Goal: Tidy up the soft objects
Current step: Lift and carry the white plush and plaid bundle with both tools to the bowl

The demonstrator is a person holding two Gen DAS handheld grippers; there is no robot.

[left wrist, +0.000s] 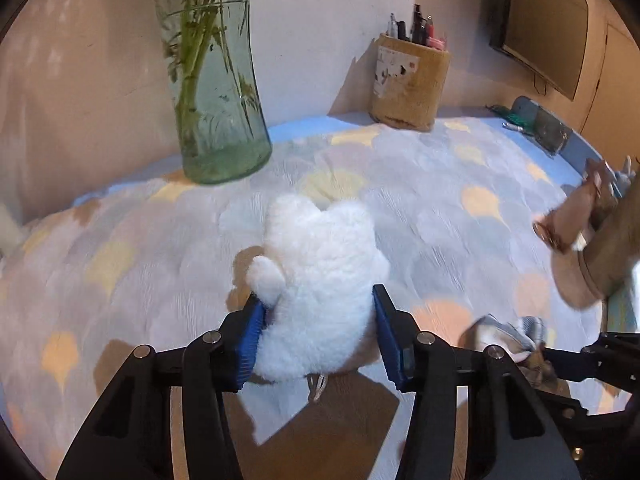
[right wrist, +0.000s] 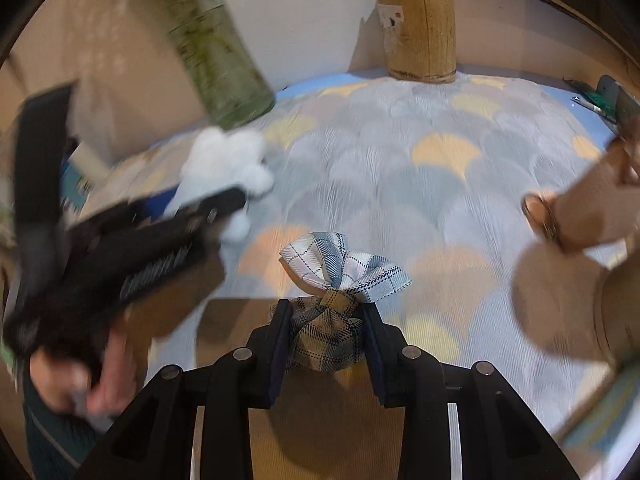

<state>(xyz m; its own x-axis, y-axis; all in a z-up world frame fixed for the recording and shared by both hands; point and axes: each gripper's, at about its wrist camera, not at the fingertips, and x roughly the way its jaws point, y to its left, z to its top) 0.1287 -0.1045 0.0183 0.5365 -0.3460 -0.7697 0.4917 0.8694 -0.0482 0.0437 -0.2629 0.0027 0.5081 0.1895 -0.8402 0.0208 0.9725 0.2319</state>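
Your left gripper clamps the white plush toy; your right gripper clamps the plaid fabric pouch, both above the patterned mat. Swinging wide risks toppling the glass vase.

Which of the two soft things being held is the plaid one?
The plaid fabric pouch in the right gripper; the left gripper holds a plain white fluffy plush.
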